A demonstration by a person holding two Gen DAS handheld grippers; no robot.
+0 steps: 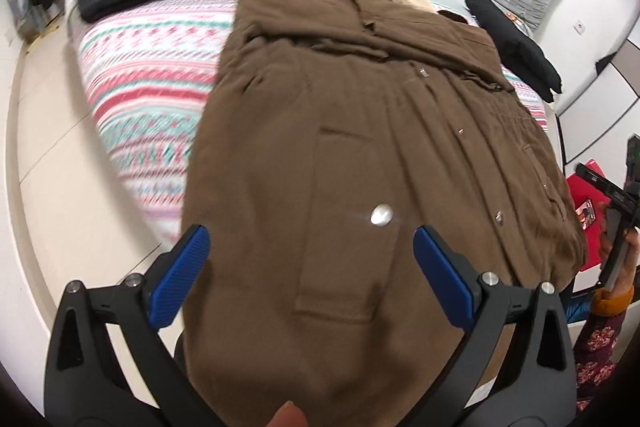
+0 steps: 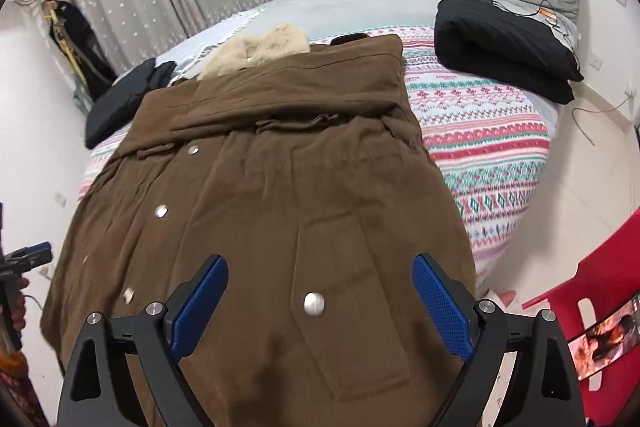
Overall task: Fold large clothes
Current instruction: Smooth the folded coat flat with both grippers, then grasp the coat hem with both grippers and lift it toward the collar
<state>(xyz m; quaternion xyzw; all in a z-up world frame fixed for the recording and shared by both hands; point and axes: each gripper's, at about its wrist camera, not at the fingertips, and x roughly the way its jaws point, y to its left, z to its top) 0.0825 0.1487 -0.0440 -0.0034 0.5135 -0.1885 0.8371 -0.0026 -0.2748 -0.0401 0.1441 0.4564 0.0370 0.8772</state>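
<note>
Both tools, left (image 1: pixel 310 241) and right (image 2: pixel 320 269), gape above the brown coat (image 1: pixel 340 147), black bundles (image 2: pixel 504 43) beside.

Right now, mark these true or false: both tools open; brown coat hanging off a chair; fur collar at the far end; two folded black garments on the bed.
1. Both the left tool and right tool are open: true.
2. The brown padded coat hangs off a chair: false, it lies flat on the patterned striped bedspread.
3. The cream fur collar is at the far end: true.
4. No black garments: false, one folded black garment lies right, another left.
</note>
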